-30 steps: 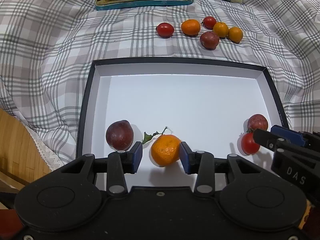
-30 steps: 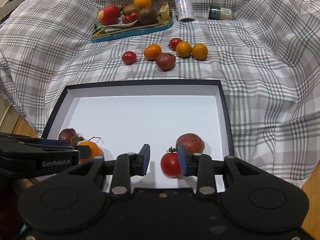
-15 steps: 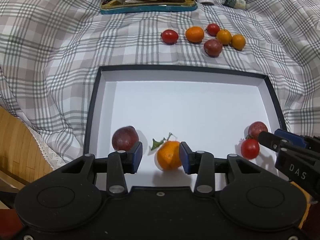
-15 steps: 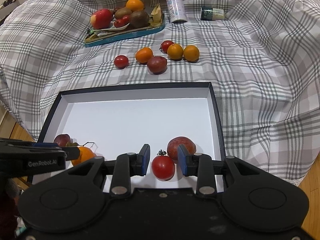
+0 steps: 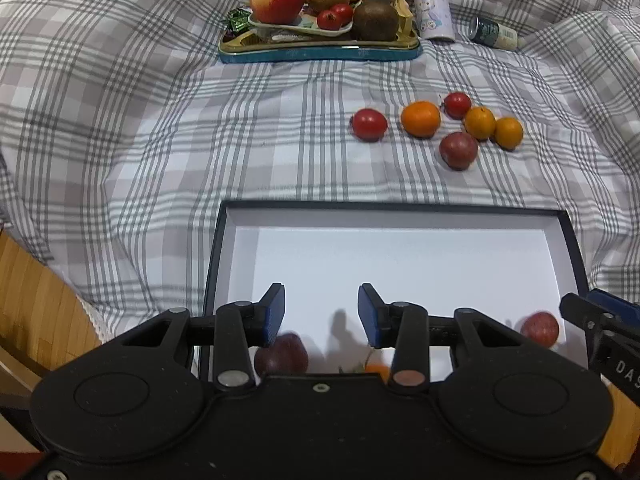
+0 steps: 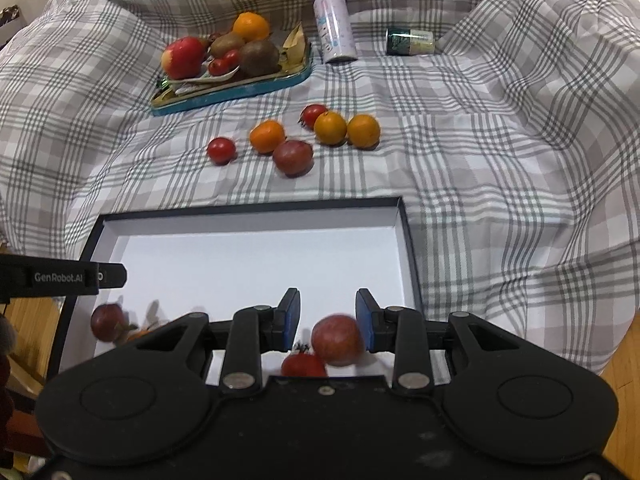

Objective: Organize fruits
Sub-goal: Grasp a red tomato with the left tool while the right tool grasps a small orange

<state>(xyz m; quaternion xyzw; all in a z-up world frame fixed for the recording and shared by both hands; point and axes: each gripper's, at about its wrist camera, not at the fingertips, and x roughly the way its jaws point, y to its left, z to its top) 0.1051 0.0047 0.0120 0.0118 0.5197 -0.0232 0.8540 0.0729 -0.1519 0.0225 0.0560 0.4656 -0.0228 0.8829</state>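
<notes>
A black box with a white floor [image 5: 400, 256] [image 6: 256, 256] lies on the checked cloth. In it, near the front, lie a dark plum [image 5: 281, 354] [image 6: 106, 321], a leafy orange [image 5: 376, 369], a second plum [image 5: 539, 328] [image 6: 338, 339] and a red tomato [image 6: 303, 364]. My left gripper [image 5: 321, 313] is open and empty above the box's front left. My right gripper [image 6: 327, 316] is open and empty above the front right. Several loose fruits lie beyond the box: a tomato [image 5: 369, 124] [image 6: 221, 150], an orange [image 5: 421, 119] [image 6: 267, 136] and a plum [image 5: 458, 149] [image 6: 293, 157].
A teal tray [image 5: 320, 53] [image 6: 232, 90] at the back holds an apple, kiwis, an orange and small tomatoes. A lilac bottle [image 5: 432, 0] [image 6: 334, 26] and a small green jar [image 5: 494, 32] [image 6: 410, 41] lie to its right. Wood floor [image 5: 36, 304] shows at the left.
Both grippers have drawn back and up from the box. The orange and tomato that sat between their fingers now lie low, under the gripper bodies.
</notes>
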